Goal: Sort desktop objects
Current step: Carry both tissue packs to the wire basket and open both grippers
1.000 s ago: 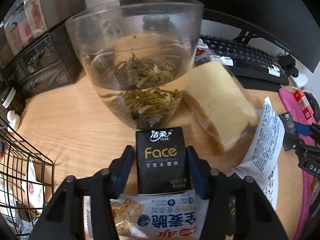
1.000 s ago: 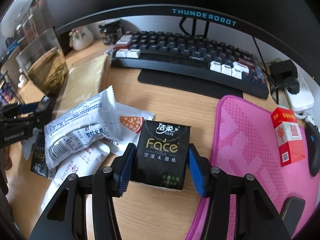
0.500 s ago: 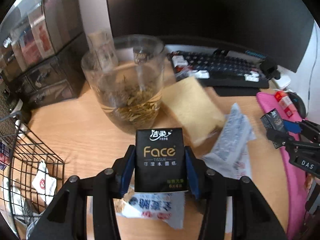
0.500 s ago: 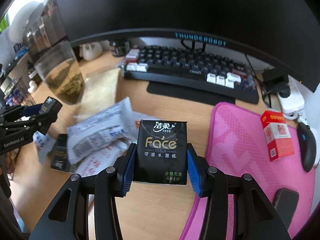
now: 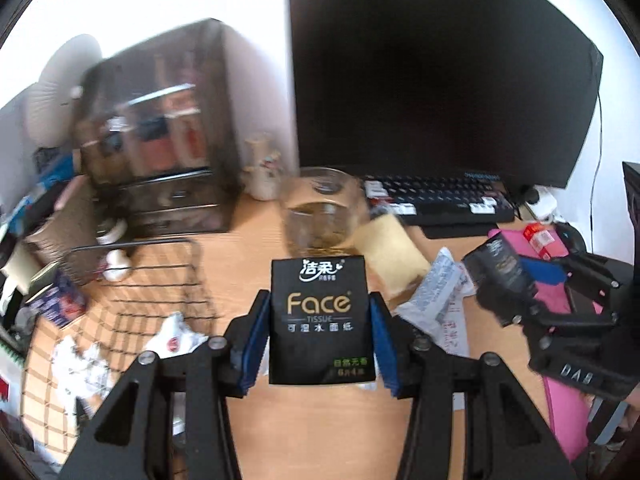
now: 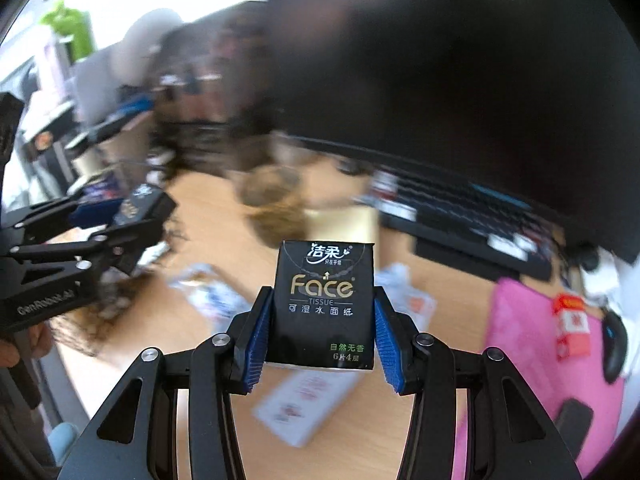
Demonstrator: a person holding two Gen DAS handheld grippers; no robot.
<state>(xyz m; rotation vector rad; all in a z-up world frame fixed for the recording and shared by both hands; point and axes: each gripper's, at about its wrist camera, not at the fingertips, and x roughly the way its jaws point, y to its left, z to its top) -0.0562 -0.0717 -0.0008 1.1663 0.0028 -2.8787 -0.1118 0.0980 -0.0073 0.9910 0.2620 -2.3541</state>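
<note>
Two black Face tissue packs are held clear above the desk point(image 5: 320, 432), one in each gripper. In the left wrist view, the left gripper point(image 5: 320, 320) has its blue-padded fingers point(image 5: 256, 340) closed against the sides of the left tissue pack point(image 5: 320, 320), which stands upright with its label toward the camera. At about 3 o'clock in that view the right gripper point(image 5: 532, 280) carries the right tissue pack point(image 5: 500, 260), tilted.

In the right wrist view, the right gripper point(image 6: 322, 312) clamps its own pack point(image 6: 324, 304) the same way, upright between the pads. At 9 o'clock there, the left gripper point(image 6: 132, 216) shows with its pack point(image 6: 140, 204) between its fingers.

Below the left pack, a wire basket point(image 5: 132, 280) sits at 9 o'clock, holding small white wrappers point(image 5: 176, 336). A glass bowl of tea point(image 5: 320, 216) stands at 12 o'clock, just beside a wrapped sponge cake point(image 5: 388, 256). White snack wrappers point(image 5: 440, 296) lie at 2 o'clock. Behind are a keyboard point(image 5: 440, 200), a dark monitor point(image 5: 440, 72) and a drawer cabinet point(image 5: 160, 132). A pink mat point(image 6: 520, 328) with a red box point(image 6: 572, 328) on it lies at 3 o'clock in the blurred right view.
</note>
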